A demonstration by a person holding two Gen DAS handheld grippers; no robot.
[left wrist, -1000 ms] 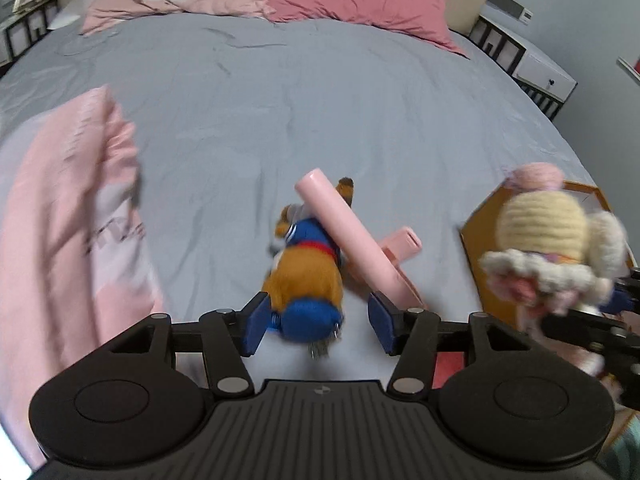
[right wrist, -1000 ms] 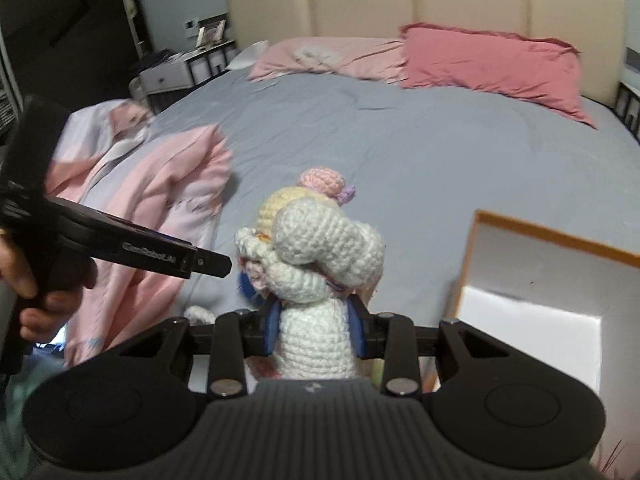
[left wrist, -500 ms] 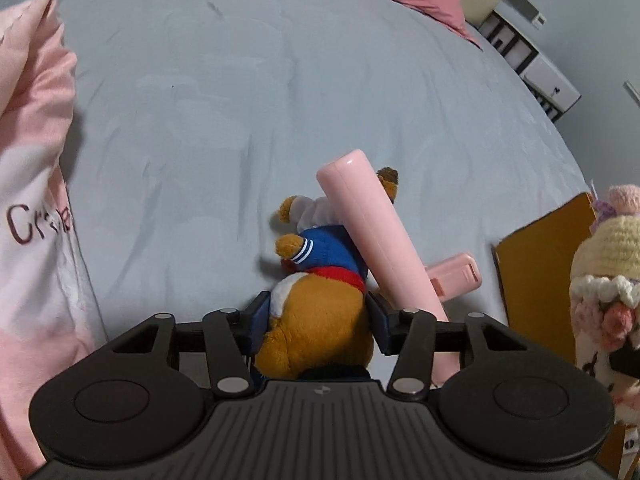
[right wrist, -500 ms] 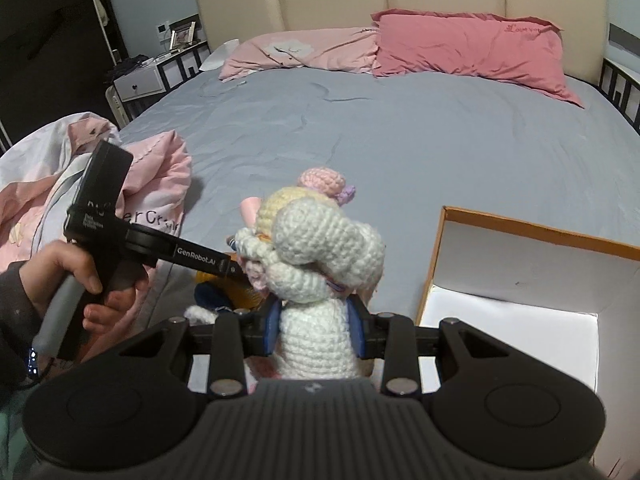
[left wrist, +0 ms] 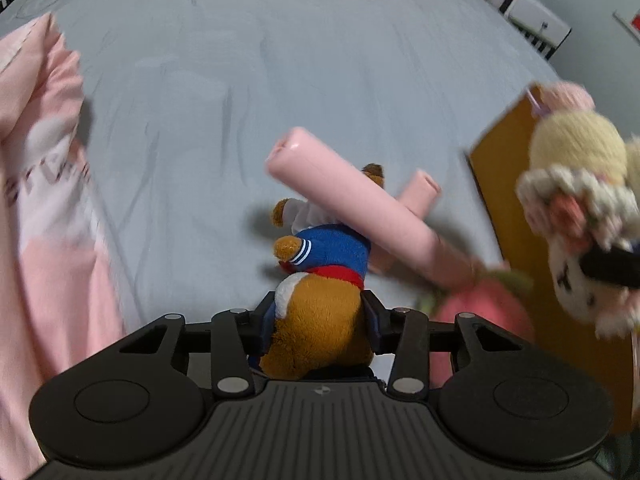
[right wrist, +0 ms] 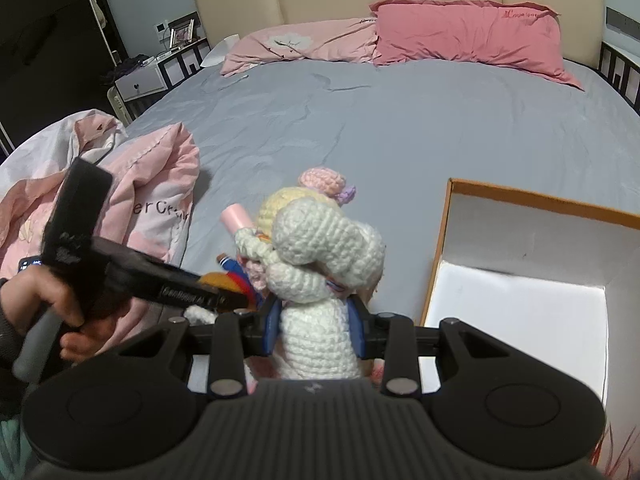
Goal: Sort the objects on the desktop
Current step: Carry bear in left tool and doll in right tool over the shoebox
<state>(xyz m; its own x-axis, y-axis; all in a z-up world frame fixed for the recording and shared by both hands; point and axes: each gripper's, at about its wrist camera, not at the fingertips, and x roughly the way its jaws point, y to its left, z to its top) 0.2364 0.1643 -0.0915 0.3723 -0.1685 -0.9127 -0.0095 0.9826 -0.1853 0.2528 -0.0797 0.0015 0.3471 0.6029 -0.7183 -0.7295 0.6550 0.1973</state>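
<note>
Both grippers are busy over the grey bed. Left gripper (left wrist: 320, 320) points steeply down at a brown plush bear (left wrist: 320, 320) in a blue sweater with a red band; its jaws have just been closing, and the bear's brown lower body now sits between the blue pads, which lie against its flanks on both sides, so the grip looks made. The bear lies on the grey sheet (left wrist: 320, 80) with its head away from the camera. A long pink tube (left wrist: 348, 204) rests slantwise across the bear's upper body, and a second, shorter pink piece (left wrist: 418, 190) pokes out behind it. Just right of the bear lies a round pink plush (left wrist: 480, 308) with green bits, blurred.

Right gripper (right wrist: 316, 320) is clamped on the white body of a crocheted doll (right wrist: 320, 264), held upright, its yellow head topped by a pink bun. To its right stands an open orange-edged box (right wrist: 532, 208) with a white inside. A pink garment (right wrist: 152, 184) is heaped at the left, and the person's left hand (right wrist: 60, 304) grips the other tool's handle
</note>
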